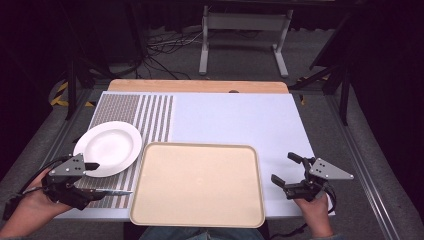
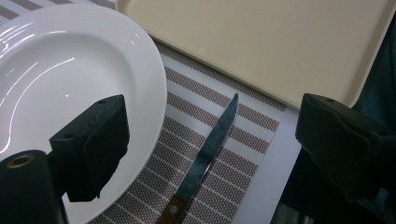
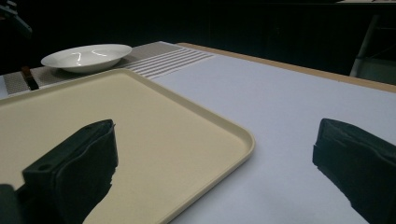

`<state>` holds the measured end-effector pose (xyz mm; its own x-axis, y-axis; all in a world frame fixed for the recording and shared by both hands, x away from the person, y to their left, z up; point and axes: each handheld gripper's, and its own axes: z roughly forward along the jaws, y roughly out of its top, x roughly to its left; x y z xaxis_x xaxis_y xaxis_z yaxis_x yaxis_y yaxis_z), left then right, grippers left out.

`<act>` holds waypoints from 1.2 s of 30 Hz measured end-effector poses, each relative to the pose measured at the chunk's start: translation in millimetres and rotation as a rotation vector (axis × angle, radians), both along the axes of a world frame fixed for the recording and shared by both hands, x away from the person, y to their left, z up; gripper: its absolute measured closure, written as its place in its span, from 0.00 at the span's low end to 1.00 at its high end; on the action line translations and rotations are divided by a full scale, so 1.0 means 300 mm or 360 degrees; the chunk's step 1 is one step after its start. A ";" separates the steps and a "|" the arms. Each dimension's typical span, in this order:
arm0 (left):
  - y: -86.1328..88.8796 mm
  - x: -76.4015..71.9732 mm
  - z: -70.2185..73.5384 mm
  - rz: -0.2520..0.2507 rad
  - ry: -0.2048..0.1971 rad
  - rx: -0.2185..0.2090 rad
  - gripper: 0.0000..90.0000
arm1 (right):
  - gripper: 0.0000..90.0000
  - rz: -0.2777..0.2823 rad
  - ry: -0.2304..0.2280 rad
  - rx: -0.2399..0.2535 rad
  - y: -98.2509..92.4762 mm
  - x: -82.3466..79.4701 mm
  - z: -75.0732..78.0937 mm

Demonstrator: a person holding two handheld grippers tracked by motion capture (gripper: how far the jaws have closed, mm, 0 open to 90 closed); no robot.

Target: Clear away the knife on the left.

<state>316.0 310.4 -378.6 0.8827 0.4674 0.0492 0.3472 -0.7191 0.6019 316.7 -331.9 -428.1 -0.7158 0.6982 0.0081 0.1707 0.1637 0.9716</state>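
Note:
A knife (image 2: 211,142) with a steel blade and brown wooden handle lies on the striped placemat (image 2: 198,91), between a white plate (image 2: 56,70) and a beige tray (image 2: 261,42). My left gripper (image 2: 212,116) hovers over the knife, its jaws wide apart on either side of the blade and not touching it. From above, the left gripper (image 1: 94,180) sits at the table's front left beside the plate (image 1: 107,147), with the knife (image 1: 114,192) pointing toward the tray (image 1: 197,185). My right gripper (image 1: 284,168) stands open and empty just right of the tray.
A pale blue sheet (image 1: 235,117) covers the table beyond and right of the tray. The right gripper (image 3: 217,135) looks across the tray's corner (image 3: 233,135) toward the plate (image 3: 86,56). A metal stand (image 1: 245,35) and cables lie on the floor behind the table.

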 end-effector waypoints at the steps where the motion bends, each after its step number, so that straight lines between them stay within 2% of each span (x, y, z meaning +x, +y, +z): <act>1: -0.001 0.000 0.000 -0.0002 0.0010 0.0021 0.12 | 0.01 0.0004 0.0001 0.0001 0.000 0.001 0.000; 6: 0.006 0.009 -0.001 -0.0015 0.0043 0.0090 0.12 | 0.01 0.0012 0.0014 -0.0011 0.005 0.001 -0.003; 9: 0.009 0.014 -0.005 -0.0021 0.0073 0.0154 0.12 | 0.01 0.0022 0.0019 -0.0017 0.008 0.002 -0.005; 15: 0.010 0.019 -0.004 -0.0031 0.0108 0.0228 0.12 | 0.01 0.0023 0.0026 -0.0025 0.012 0.003 -0.006; 19: 0.009 0.023 -0.006 -0.0053 0.0158 0.0301 0.12 | 0.01 0.0028 0.0028 -0.0028 0.014 0.004 -0.007; 24: 0.000 0.033 -0.019 -0.0090 0.0211 0.0349 0.13 | 0.01 0.0030 0.0027 -0.0030 0.014 0.003 -0.007; 28: -0.008 0.037 -0.030 -0.0100 0.0229 0.0450 0.13 | 0.01 0.0034 0.0029 -0.0035 0.016 0.004 -0.008; 36: -0.017 0.045 -0.042 -0.0140 0.0293 0.0584 0.17 | 0.01 0.0044 0.0035 -0.0043 0.017 0.006 -0.009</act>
